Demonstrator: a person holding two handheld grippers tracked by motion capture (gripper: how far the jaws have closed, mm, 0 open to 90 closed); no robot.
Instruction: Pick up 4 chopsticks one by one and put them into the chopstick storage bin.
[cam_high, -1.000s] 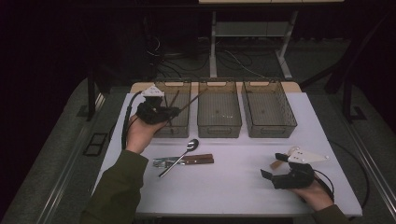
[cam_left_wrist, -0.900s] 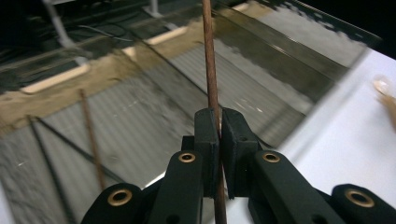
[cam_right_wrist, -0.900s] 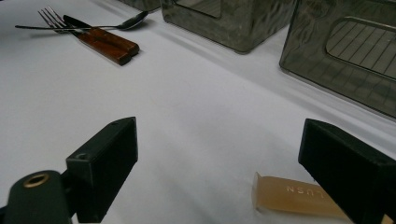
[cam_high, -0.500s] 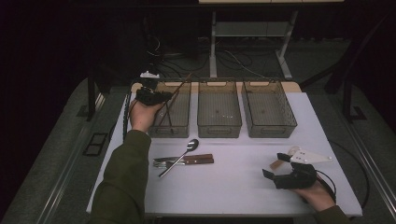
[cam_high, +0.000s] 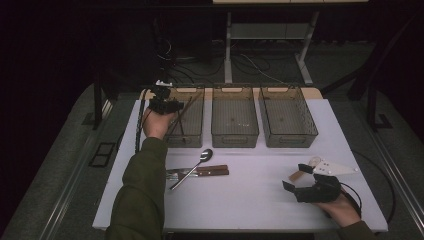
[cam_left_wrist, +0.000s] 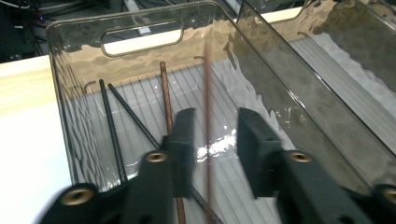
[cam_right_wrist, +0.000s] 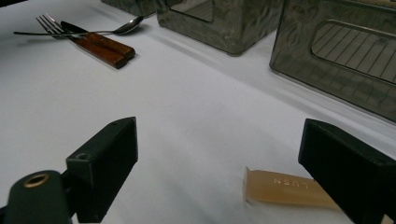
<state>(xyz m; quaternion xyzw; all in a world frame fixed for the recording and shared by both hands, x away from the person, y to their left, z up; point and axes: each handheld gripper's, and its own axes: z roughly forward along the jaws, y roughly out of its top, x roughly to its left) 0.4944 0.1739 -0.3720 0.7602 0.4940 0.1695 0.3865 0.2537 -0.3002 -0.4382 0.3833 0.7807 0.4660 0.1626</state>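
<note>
My left gripper (cam_high: 167, 104) hovers over the left clear bin (cam_high: 192, 140), near its back left corner. In the left gripper view the jaws of the left gripper (cam_left_wrist: 215, 116) stand open, with a blurred brown chopstick (cam_left_wrist: 208, 93) loose in the gap. Two black chopsticks (cam_left_wrist: 112, 126) and another brown chopstick (cam_left_wrist: 165, 88) lie on the bin (cam_left_wrist: 70, 56) floor. My right gripper (cam_high: 295, 177) rests low at the table's front right, wide open. A small tan translucent piece (cam_right_wrist: 280, 188) lies on the table between the jaws of the right gripper (cam_right_wrist: 219, 130), touching neither.
A middle bin (cam_high: 235, 139) and a right bin (cam_high: 289, 141) stand in a row beside the left one. A spoon (cam_high: 205, 155), a fork (cam_high: 175, 172) and a wood-handled knife (cam_high: 212, 171) lie together on the white table (cam_high: 250, 200) in front of the bins.
My left gripper rose and moved back over the left bin, and the brown chopstick now sits loose between its open jaws. The right gripper has hardly moved.
</note>
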